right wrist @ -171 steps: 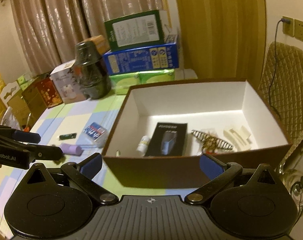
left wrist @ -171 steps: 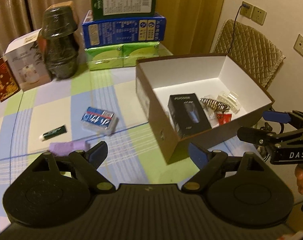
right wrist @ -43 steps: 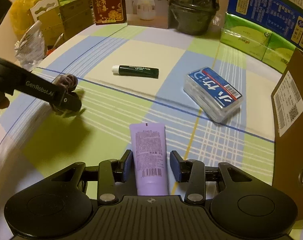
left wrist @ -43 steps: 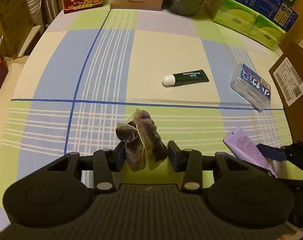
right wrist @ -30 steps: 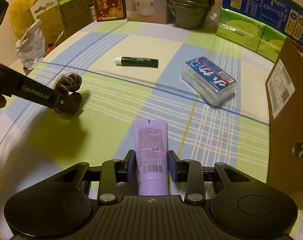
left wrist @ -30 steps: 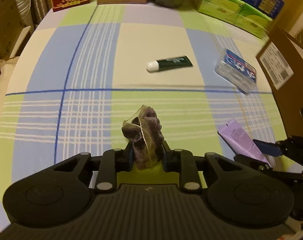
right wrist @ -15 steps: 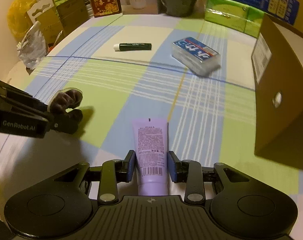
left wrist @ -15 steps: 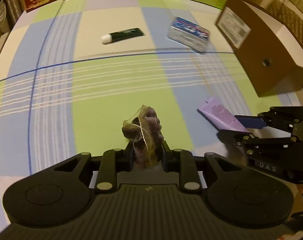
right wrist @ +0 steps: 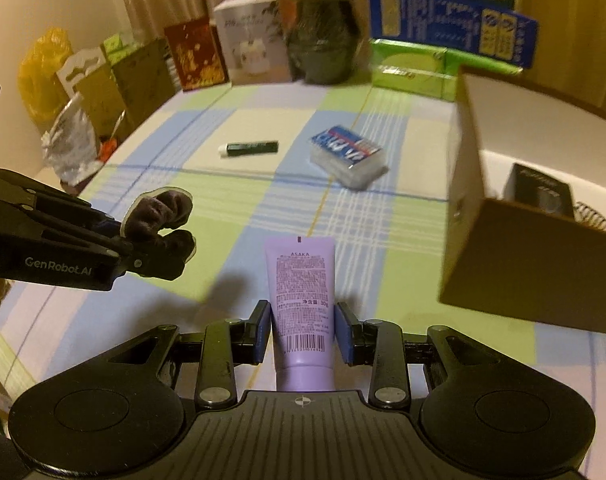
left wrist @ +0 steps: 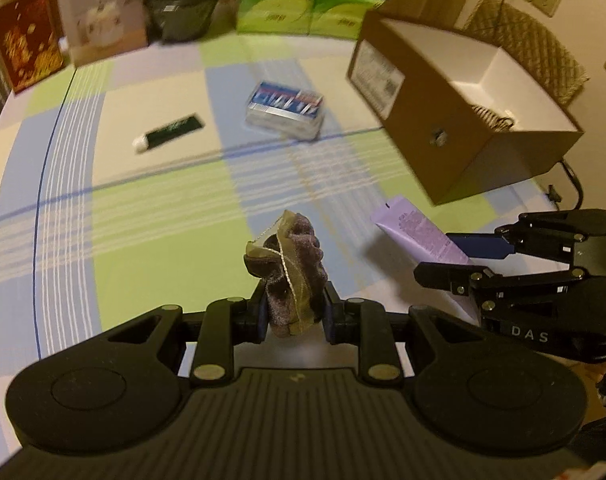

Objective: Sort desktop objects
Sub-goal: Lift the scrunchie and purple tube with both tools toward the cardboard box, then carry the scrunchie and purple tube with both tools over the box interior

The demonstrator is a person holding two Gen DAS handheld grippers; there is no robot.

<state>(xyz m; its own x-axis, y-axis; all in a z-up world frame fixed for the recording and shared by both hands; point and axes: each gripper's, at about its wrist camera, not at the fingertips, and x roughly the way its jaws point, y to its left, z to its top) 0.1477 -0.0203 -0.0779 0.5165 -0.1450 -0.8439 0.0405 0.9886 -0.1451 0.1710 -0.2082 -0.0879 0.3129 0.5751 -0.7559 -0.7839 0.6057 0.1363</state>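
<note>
Both tools have risen, left [left wrist: 293, 312] gripping scrunchie [left wrist: 289, 272], right [right wrist: 303, 334] gripping tube [right wrist: 301, 300]; only right view shows box's [right wrist: 515, 264] black case [right wrist: 541, 194].

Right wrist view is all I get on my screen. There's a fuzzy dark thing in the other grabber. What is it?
Observer: A dark velvet scrunchie with a sheer ribbon trim, pinched in the left gripper.
Operator: Is my purple tube off the table?
Observer: Yes. From the left wrist view the purple tube sticks out of the right gripper in the air, above its shadow on the tablecloth.
Operator: Does the brown box have a hole?
Observer: Yes, a small round hole in the brown box on the side facing the left camera.
</note>
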